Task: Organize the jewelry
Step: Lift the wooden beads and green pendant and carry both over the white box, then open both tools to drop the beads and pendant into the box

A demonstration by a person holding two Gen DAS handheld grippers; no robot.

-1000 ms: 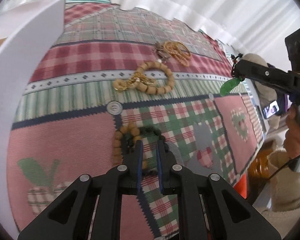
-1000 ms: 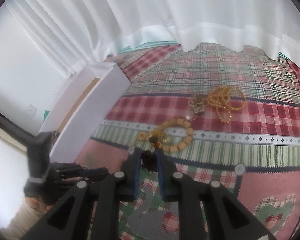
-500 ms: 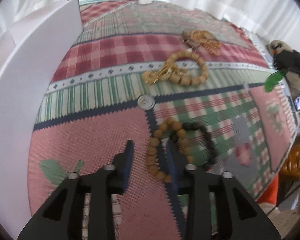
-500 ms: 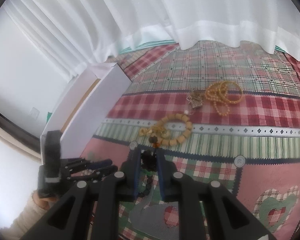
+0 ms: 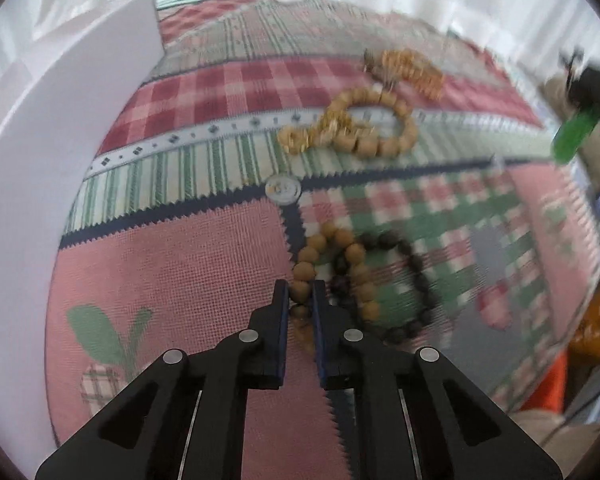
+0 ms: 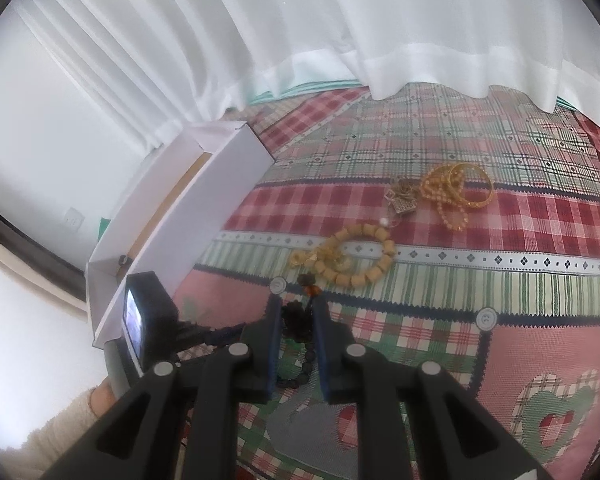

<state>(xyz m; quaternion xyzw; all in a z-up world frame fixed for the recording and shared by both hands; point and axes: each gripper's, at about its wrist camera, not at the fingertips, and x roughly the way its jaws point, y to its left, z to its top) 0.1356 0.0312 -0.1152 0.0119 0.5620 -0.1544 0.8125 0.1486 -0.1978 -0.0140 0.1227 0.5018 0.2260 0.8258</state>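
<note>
Although most pieces lie loose on the quilted patchwork tabletop [image 5: 172, 264], sorting looks barely begun. The left gripper [image 5: 300, 300] has its jaws clenched on the round tan wooden bead bracelet [image 5: 332, 264], which overlaps a dark bead bracelet [image 5: 416, 268]. The right gripper [image 6: 296, 312] jaws clasp a dark beaded strand [image 6: 296, 316]. The white cardboard box [image 6: 204, 216] waits nearby.

**Jewelry on the quilted cloth**

Your tan bead bracelet [image 5: 332, 272] lies flat, overlapping the dark bead bracelet [image 5: 404, 280]. Farther back, a chunky wooden bracelet [image 6: 360, 256] rests tangled with a gold chain [image 6: 328, 256]. Beyond it sit gold bangles [image 6: 460, 192] beside a small charm [image 6: 402, 202].
</note>
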